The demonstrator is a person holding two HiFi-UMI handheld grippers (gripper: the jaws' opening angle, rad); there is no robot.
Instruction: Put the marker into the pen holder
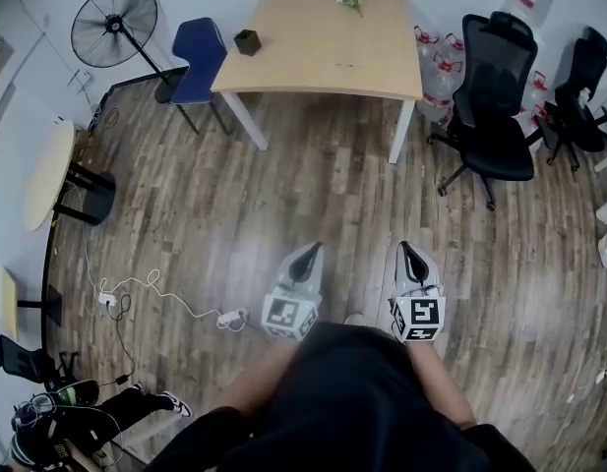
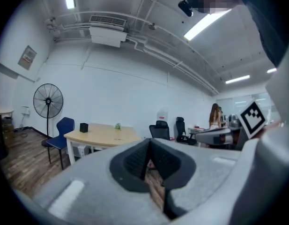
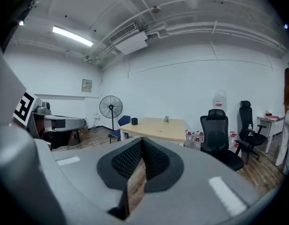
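The black pen holder (image 1: 247, 41) stands near the left edge of a light wooden table (image 1: 313, 67) far ahead of me. A thin dark mark (image 1: 344, 65) lies on the tabletop; it is too small to tell whether it is the marker. My left gripper (image 1: 310, 249) and right gripper (image 1: 405, 247) are held close to my body, above the wooden floor, well short of the table. Both are shut with nothing between the jaws. The left gripper view shows its tips (image 2: 149, 142) meeting, with the pen holder (image 2: 84, 127) in the distance. The right gripper (image 3: 142, 139) looks toward the holder (image 3: 134, 121).
A blue chair (image 1: 198, 57) and a standing fan (image 1: 114, 25) are left of the table. Black office chairs (image 1: 495, 96) and water bottles (image 1: 433, 62) stand to its right. A round table (image 1: 47, 170) is at the left wall. A cable and power strip (image 1: 229, 318) lie on the floor.
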